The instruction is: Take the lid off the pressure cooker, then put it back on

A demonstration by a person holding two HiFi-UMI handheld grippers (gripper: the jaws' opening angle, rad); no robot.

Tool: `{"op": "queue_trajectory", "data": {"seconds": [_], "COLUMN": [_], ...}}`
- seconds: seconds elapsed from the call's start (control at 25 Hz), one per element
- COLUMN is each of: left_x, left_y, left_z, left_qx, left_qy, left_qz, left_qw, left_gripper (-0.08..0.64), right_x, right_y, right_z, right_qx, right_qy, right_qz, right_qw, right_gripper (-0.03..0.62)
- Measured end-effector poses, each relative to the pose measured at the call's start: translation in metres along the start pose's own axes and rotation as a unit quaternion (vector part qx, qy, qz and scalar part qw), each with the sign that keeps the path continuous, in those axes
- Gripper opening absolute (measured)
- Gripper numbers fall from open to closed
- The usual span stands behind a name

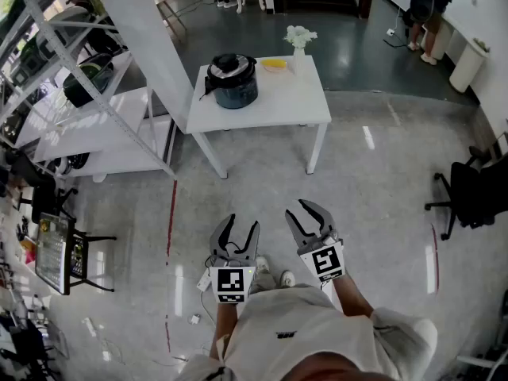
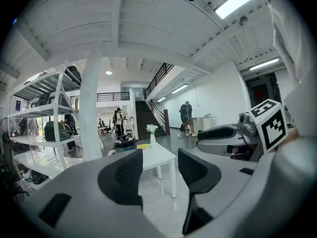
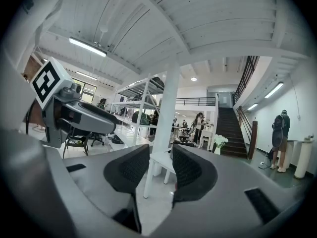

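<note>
1. Across the open floor, well ahead of both tools, the pressure cooker sits on a white table. Its lid is on top. Nothing stands in the way.
2. Next to the cooker on the table: a yellow item and a small vase of white flowers.
3. Left of the table: a white column and a metal shelving rack holding dark goods. Far right: a black office chair.
4. The floor is grey, polished and speckled, with glare streaks and a red line. The ceiling is white planks, and a staircase rises at the back.
5. The left tool has ribbed black pads slightly spread, with nothing between them. The right tool shows a similar narrow gap and is also empty. They are held side by side, roughly level.
</note>
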State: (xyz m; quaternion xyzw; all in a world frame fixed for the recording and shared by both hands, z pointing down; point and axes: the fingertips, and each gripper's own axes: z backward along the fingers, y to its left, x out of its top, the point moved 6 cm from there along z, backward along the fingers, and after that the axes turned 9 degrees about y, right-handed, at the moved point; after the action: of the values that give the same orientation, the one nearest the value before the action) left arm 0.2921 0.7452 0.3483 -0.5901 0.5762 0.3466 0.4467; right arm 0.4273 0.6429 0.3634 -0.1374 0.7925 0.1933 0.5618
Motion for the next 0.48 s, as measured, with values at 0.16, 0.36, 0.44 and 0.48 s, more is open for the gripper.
{"op": "queue_trajectory", "data": {"seconds": [0.16,0.36,0.44,0.48], "left_x": [0.007,0.008,0.009,0.009], "left_y": [-0.002,0.013,0.021,0.026], "left_z": [-0.012,-0.037,-0.050,-0.057], "left_qx": [-0.007,-0.015,-0.018,-0.019], "left_qy": [-0.008,-0.012,-0.013,-0.014], "left_qz": [-0.001,-0.002,0.000,0.001], "left_qw": [0.9999,0.9998,0.9997,0.9997], "left_gripper": [0.235,0.233,0.232,0.232], "right_x": [-0.003,-0.001,-0.001,-0.001], "right_y": [-0.011,-0.019,-0.024,-0.026], "right_z": [-0.006,-0.026,-0.038,-0.045], "right_qx": [-0.004,-0.008,-0.010,-0.011], "right_qy": [-0.010,0.000,0.005,0.007], "right_qz": [0.000,-0.009,-0.005,-0.003], "right_qw": [1.000,1.000,1.000,1.000], "right_gripper": [0.130,0.133,0.133,0.133]}}
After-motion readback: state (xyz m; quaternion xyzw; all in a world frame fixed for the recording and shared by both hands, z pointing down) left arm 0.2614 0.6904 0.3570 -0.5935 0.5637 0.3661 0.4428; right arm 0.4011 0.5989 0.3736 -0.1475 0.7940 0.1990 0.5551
